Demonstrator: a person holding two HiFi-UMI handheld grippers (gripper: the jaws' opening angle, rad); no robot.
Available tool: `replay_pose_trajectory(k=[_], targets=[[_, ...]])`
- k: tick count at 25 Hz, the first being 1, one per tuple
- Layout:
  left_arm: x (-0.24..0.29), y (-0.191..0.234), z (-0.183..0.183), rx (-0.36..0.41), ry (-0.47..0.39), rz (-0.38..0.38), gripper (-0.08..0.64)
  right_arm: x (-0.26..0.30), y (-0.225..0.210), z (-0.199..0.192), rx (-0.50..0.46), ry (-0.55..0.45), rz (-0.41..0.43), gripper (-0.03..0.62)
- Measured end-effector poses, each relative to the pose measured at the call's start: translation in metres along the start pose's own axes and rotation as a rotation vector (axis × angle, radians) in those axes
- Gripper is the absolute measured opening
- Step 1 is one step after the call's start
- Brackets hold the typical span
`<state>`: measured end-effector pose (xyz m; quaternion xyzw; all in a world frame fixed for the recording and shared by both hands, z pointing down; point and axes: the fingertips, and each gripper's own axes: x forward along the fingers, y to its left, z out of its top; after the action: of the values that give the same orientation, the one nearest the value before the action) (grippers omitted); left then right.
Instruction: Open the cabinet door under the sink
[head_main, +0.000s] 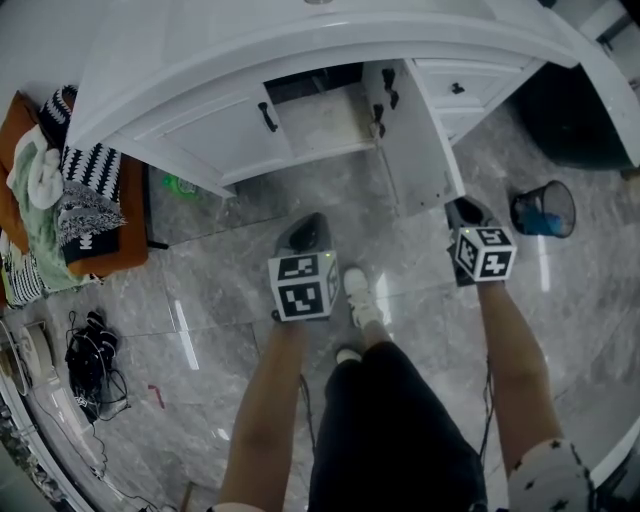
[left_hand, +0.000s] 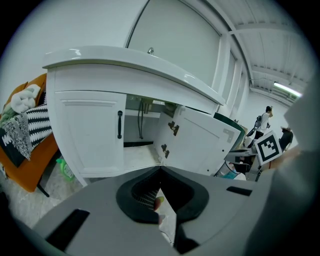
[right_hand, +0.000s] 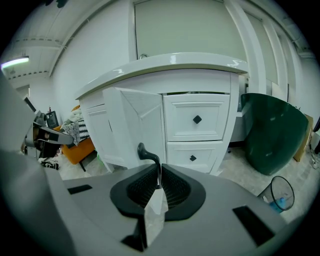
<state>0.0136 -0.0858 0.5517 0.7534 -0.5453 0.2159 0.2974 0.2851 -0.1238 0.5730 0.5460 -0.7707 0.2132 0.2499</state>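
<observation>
Under the sink, cabinet door (head_main: 420, 150): swung wide; I judge it done.
Right gripper (right_hand: 159, 172): clamped on handle (right_hand: 149, 154).
Left gripper (left_hand: 161, 172): closed, empty.

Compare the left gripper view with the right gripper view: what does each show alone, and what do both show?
Only the left gripper view: the cabinet interior with its pipes. Only the right gripper view: two drawers, and the right tool shut on the black handle of the open door. Both: the white countertop, that open door and the orange chair.
</observation>
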Motion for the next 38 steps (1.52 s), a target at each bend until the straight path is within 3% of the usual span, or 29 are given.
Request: replay_pose_trajectory(k=[8,21,34,38], targets=[[0.001,-0.005,-0.003,0.007,0.007,-0.009,0.005,-0.013,0.001,-0.016,0.009,0.022,0.008,0.029],[-0.005,-0.004,0.0,0.0,-0.002,-0.011,0.005,-0.042,0.002,-0.025,0.068,-0.025,-0.06,0.053],[-0.01,-0.004,-0.006,-0.016,-0.001,-0.013,0.005,-0.041,0.044,-0.01,0.006,-0.046,-0.033,0.049],[-0.011,0.001,-0.004,-0.019,-0.007,-0.007,0.005,-0.036,0.059,-0.006,-0.015,-0.046,-0.011,0.011]])
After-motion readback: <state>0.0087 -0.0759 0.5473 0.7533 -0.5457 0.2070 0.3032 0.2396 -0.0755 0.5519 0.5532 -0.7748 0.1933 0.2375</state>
